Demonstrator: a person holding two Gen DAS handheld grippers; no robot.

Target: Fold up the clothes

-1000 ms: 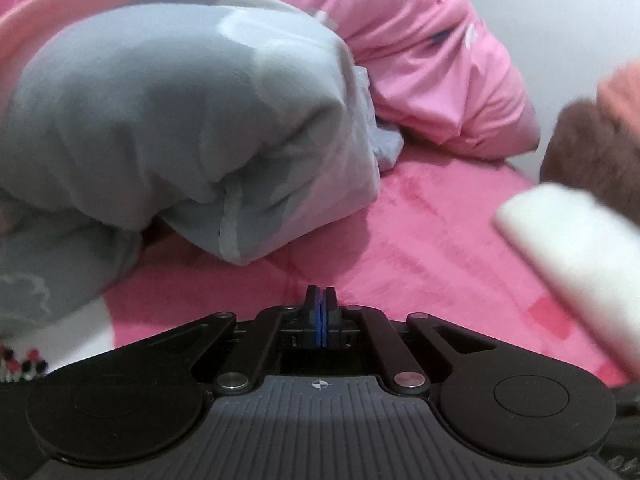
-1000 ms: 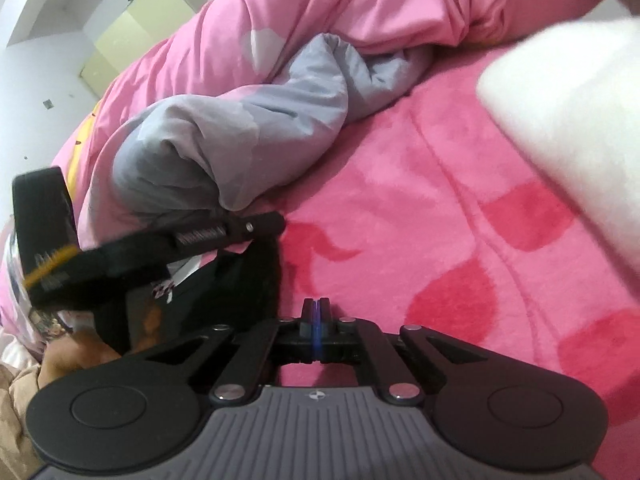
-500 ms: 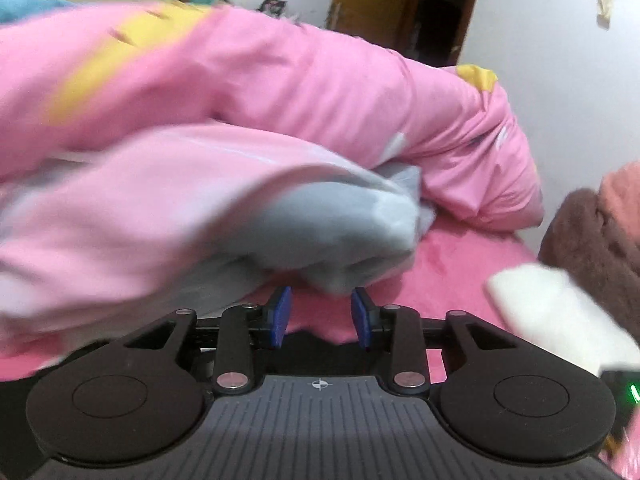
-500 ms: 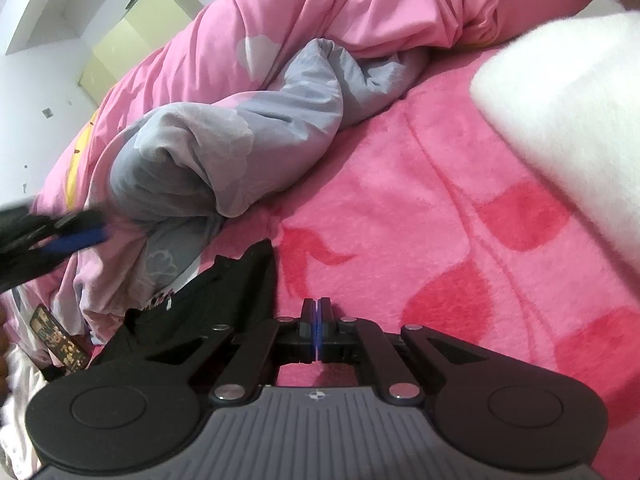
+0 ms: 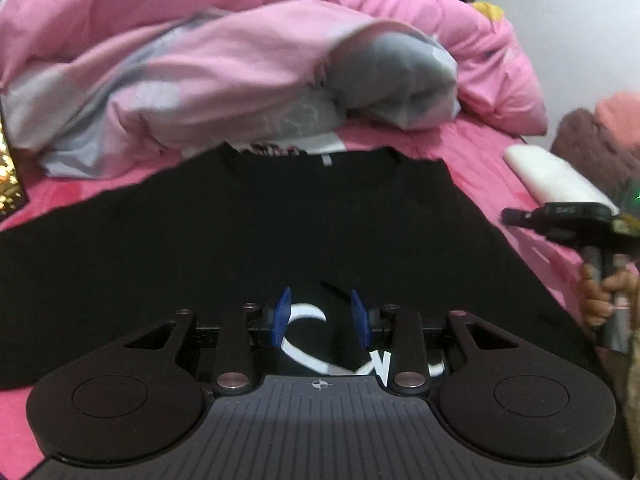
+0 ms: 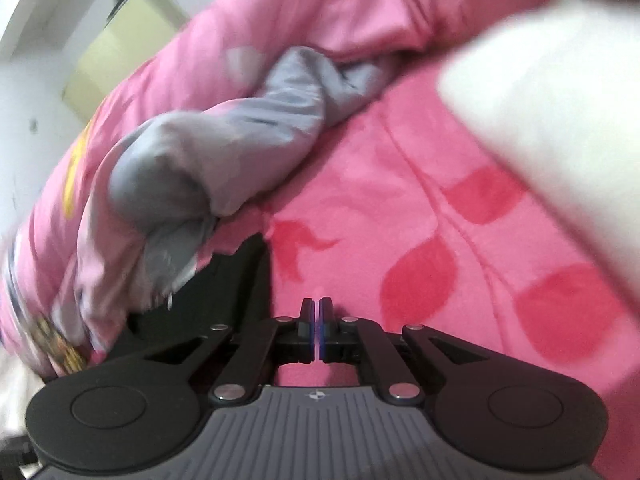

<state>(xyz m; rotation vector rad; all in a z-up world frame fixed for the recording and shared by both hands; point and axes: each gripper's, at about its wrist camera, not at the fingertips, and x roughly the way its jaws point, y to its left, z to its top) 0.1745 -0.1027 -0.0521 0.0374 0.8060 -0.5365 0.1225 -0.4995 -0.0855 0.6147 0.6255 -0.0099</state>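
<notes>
Spread flat, a black T-shirt [image 5: 280, 232] with a white print lies on a pink floral bedspread [image 6: 420, 200], collar toward a heaped pink and grey duvet [image 5: 224, 64]. Above its chest, the left gripper [image 5: 320, 316] hovers with blue pads apart, nothing between them. At the shirt's right edge, the right gripper [image 6: 316, 328] has its pads pressed together, empty. A white folded cloth [image 5: 556, 176] sits well apart. Risk: a pinch mid-chest would likely bunch the fabric, and the duvet touching the collar could snag a fold.
</notes>
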